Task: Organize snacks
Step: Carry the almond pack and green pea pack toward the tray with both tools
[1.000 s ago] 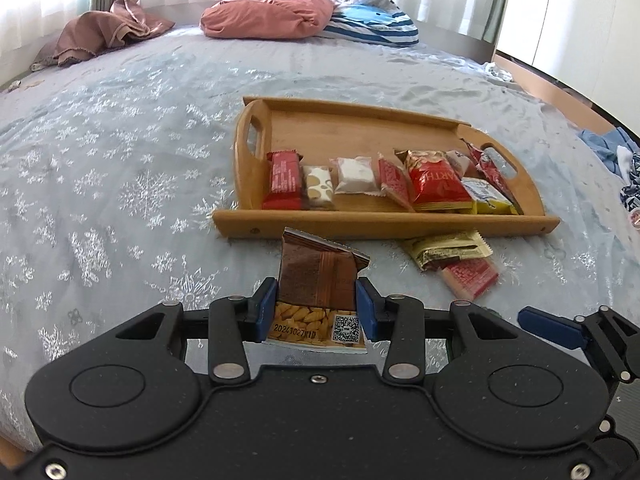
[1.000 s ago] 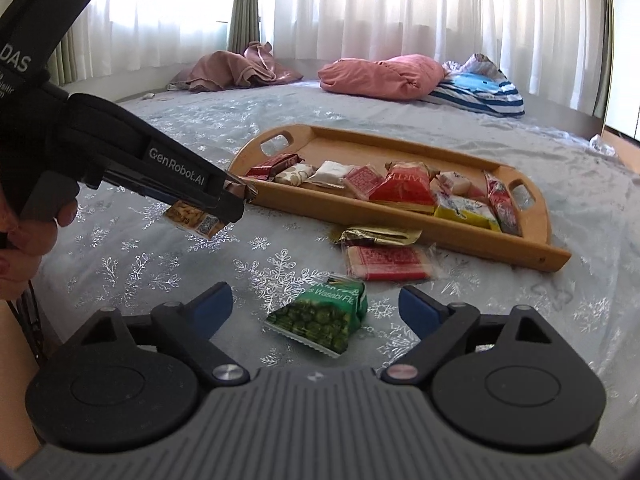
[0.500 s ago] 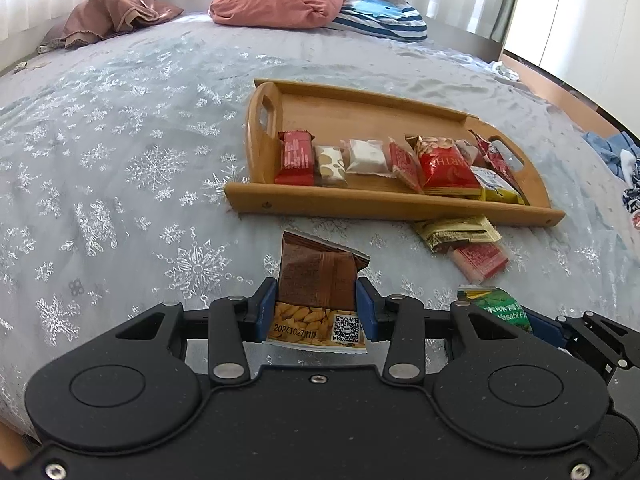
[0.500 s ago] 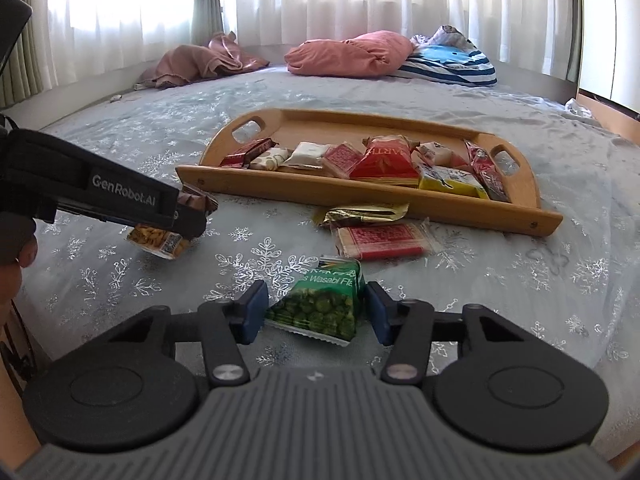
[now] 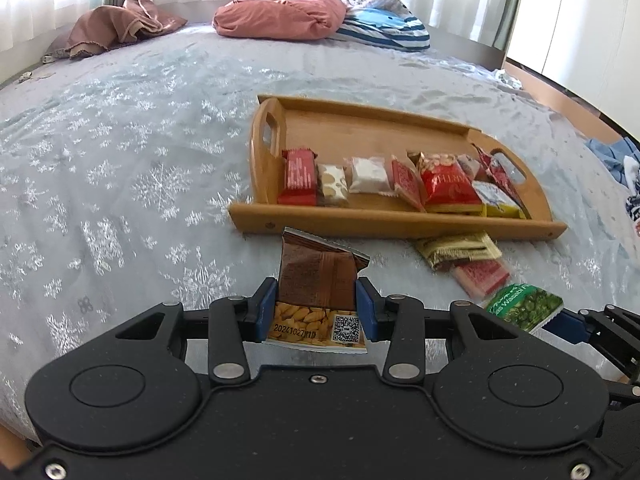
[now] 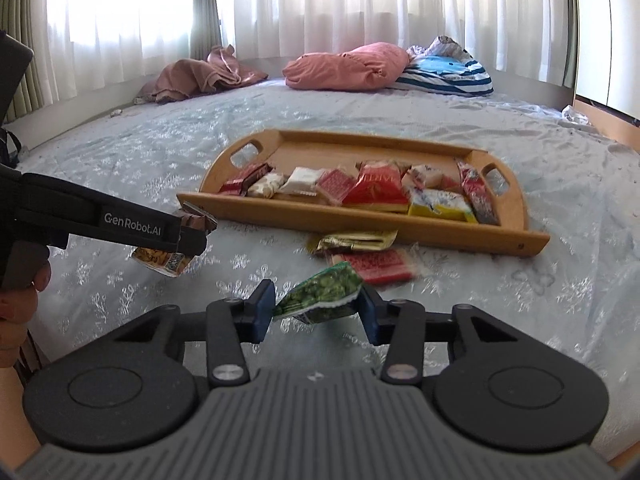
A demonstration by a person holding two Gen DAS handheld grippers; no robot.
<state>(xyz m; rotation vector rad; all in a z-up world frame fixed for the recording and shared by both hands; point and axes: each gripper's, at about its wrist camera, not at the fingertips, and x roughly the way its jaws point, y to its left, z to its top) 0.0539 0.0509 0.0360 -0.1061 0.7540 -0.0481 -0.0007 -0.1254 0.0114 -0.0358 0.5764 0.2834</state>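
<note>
1. The right gripper (image 6: 318, 312), which stood wide open around the small green foil packet of wasabi peas (image 6: 322, 294) a second ago, is closing on it; both blue pads touch the packet's edges, and the packet is crumpled and tilted between them.
2. The green packet, flat on the pale blue snowflake-patterned bed cover (image 6: 520, 300) a second ago, appears lifted at one end. Judgement: the pick-up is under way but the grip is not yet settled.
3. The left gripper (image 5: 316, 308) is unchanged: clamped on the sides of the brown peanut packet with the printed code label (image 5: 318, 280), held above the bed cover just in front of the tray.
4. Two items lie on the bed cover just beyond the green packet, beside the tray's near wall: a gold foil packet (image 6: 354, 240) and a flat red wrapped packet (image 6: 376, 266).
5. The oval wooden tray with cut-out handles (image 6: 360, 226) holds a row of packets along its near side; its far half is bare.
6. Judgement: with both grippers loaded, two packets go to the tray next, leaving two more to collect.
</note>
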